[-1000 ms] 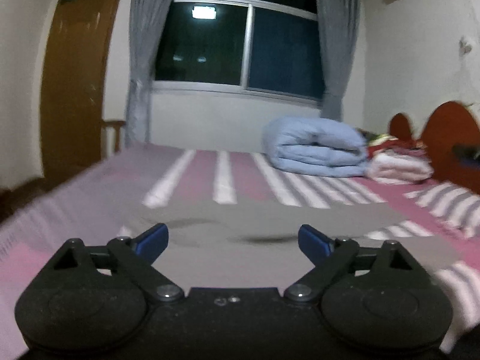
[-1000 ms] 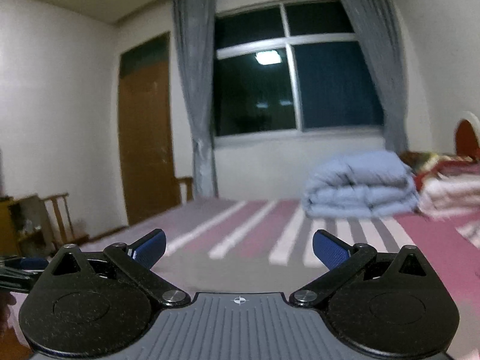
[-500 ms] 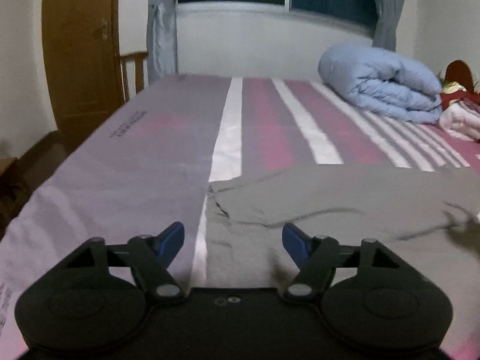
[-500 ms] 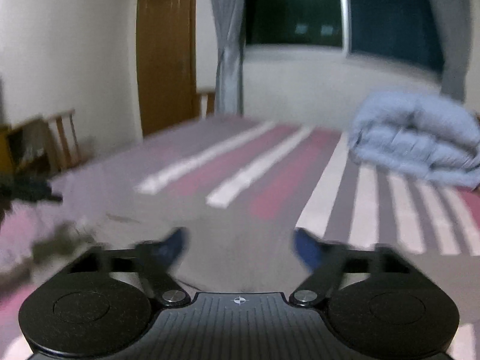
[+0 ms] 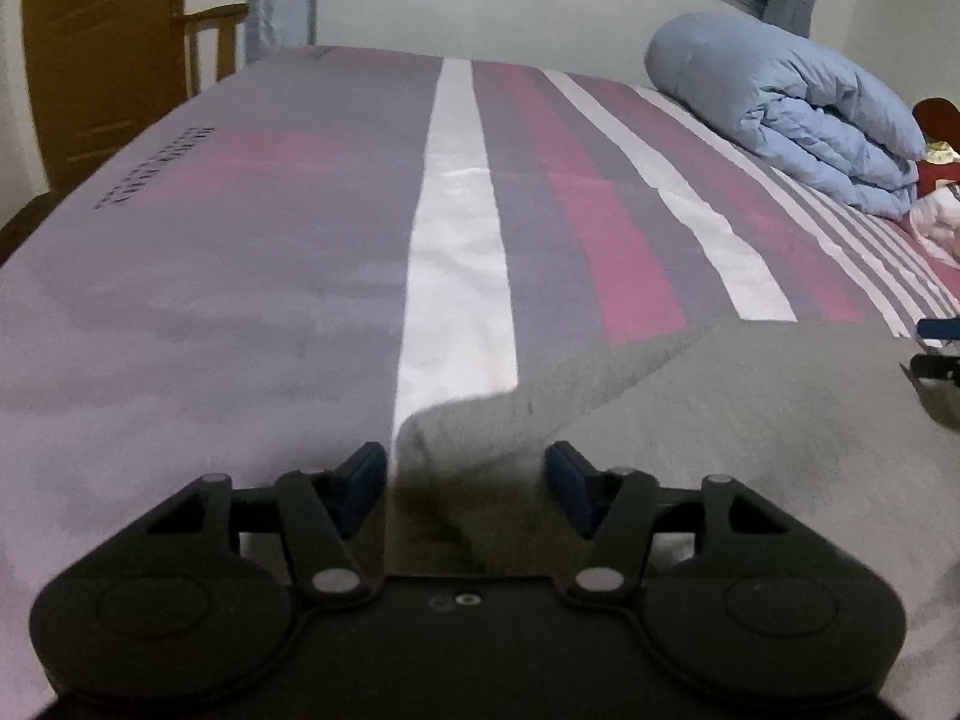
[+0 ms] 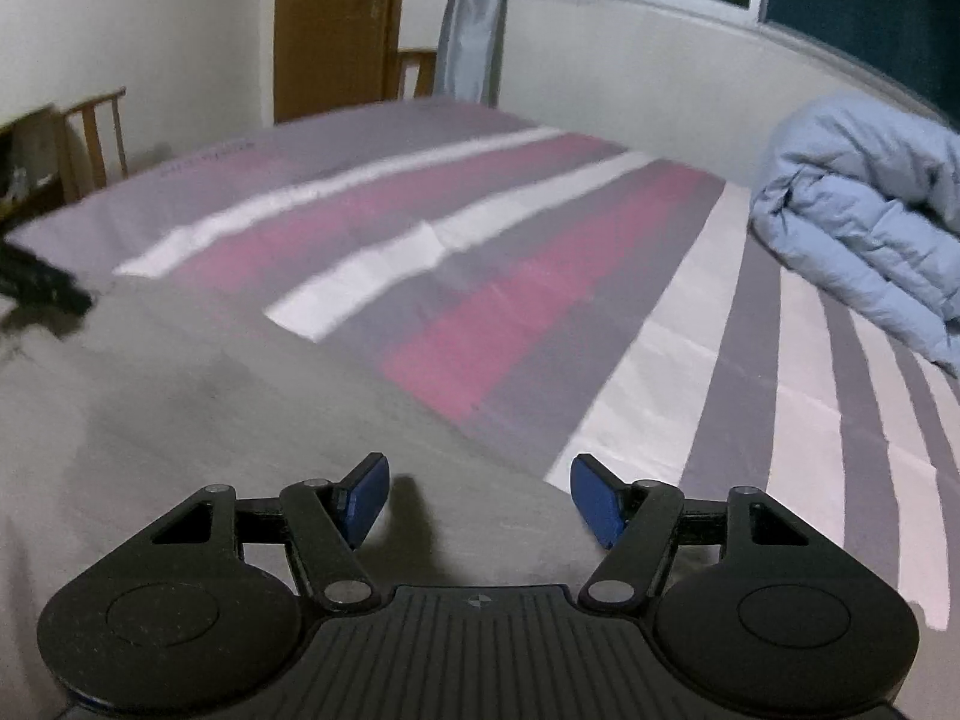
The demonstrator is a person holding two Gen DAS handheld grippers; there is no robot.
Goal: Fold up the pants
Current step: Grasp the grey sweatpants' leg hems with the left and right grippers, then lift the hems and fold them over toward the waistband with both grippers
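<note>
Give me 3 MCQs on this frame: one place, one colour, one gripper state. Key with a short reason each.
1. Where does the blue duvet lie?
A. on the bed's far right
B. on the chair
C. on the floor

2. What colour are the pants?
A. black
B. grey
C. red

3. How is the left gripper?
A. shut on nothing
B. out of view
C. open, pants edge between its fingers

Key:
1 A, it is rolled up on the striped sheet by the wall.
2 B, plain grey cloth in both views.
3 C, blue pads stand apart around the raised fold.
</note>
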